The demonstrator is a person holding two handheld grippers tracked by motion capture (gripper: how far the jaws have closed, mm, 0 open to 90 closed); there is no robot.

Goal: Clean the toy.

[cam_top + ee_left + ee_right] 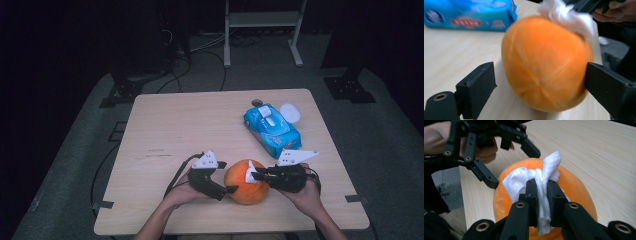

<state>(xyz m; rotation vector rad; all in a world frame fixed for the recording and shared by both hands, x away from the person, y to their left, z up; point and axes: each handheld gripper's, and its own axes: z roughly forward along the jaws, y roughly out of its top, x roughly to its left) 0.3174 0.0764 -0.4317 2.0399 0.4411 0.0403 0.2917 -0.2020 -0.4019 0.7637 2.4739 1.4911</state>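
Your right gripper [541, 202] has its jaws clamped on a white tissue [534, 180], pinching the crumpled sheet between the pads and pressing it onto the top of the orange pumpkin-shaped ball [574, 192]. In the high view the ball [240, 187] sits on the wooden table [175, 130] near the front edge, about 6 o'clock from the table's centre, between your two hands. The right gripper [257, 176] comes at it from 3 o'clock, the tissue [250, 175] lying on the ball's upper face.

Your left gripper [227, 190] stands at 9 o'clock of the ball. Its jaws are spread wide either side of the ball [546, 65]: in the left gripper view the right-hand jaw sits against or just beside the ball's flank, I cannot tell which, while the left-hand jaw stands clear of it with bare table between. It grips nothing.

A blue pack of wipes [272, 129] lies at 1 o'clock from the ball, well apart from it. A white round lid [290, 112] rests just beside the pack's far right corner.
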